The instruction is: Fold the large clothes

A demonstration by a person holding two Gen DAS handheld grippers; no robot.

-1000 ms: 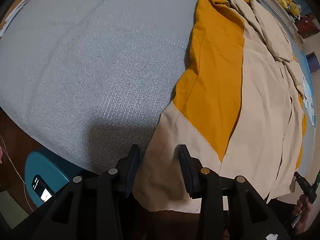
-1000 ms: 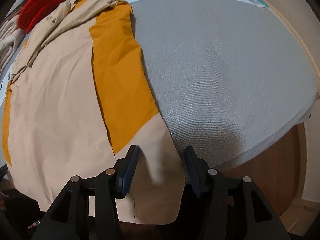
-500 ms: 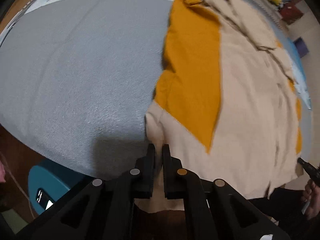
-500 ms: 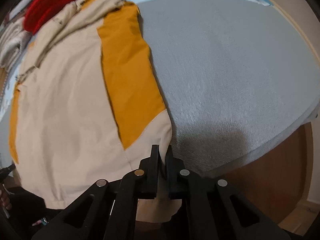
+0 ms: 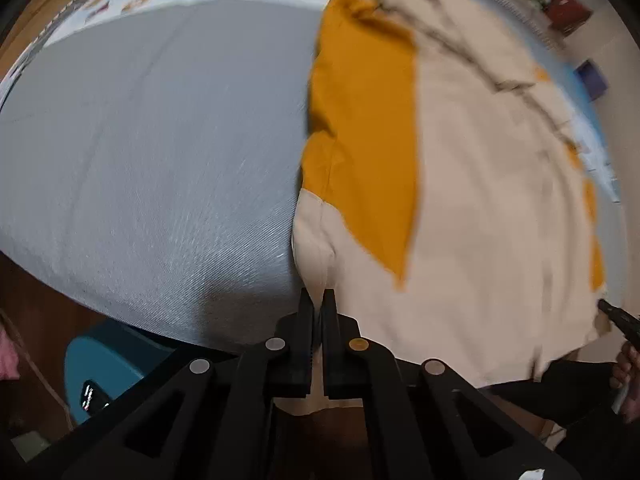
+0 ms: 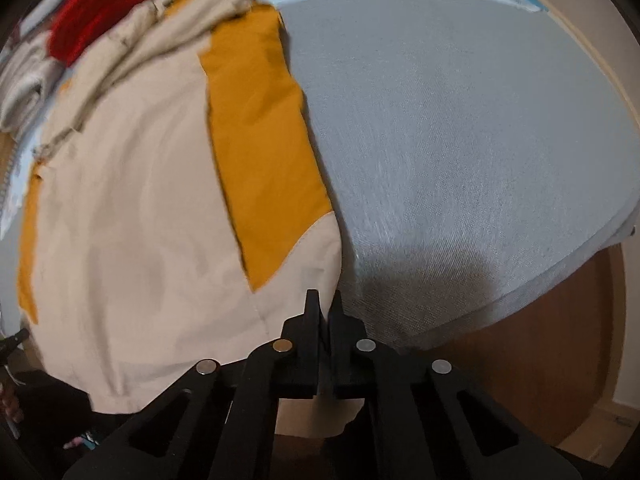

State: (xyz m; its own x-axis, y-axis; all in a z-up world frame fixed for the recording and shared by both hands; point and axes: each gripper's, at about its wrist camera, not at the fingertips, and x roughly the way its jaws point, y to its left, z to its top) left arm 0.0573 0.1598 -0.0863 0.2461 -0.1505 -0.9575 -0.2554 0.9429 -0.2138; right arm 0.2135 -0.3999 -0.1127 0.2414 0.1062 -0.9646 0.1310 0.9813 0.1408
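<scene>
While both tools pinch the jacket [image 5: 480, 208] hem, left tool [image 5: 317, 300], right tool [image 6: 323, 302], grey sheet [image 6: 460, 128] beside

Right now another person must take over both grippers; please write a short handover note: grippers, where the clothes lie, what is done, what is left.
Left hand-held gripper: shut on the near left corner of the jacket.
Right hand-held gripper: shut on the near right corner of the jacket.
The beige and mustard jacket lies spread on the gray cloth, its hem hanging over the near edge. A red garment lies behind it.
Done: both hem corners gripped.
Left: no fold is visible yet; probably carry the hem up toward the collar.
</scene>
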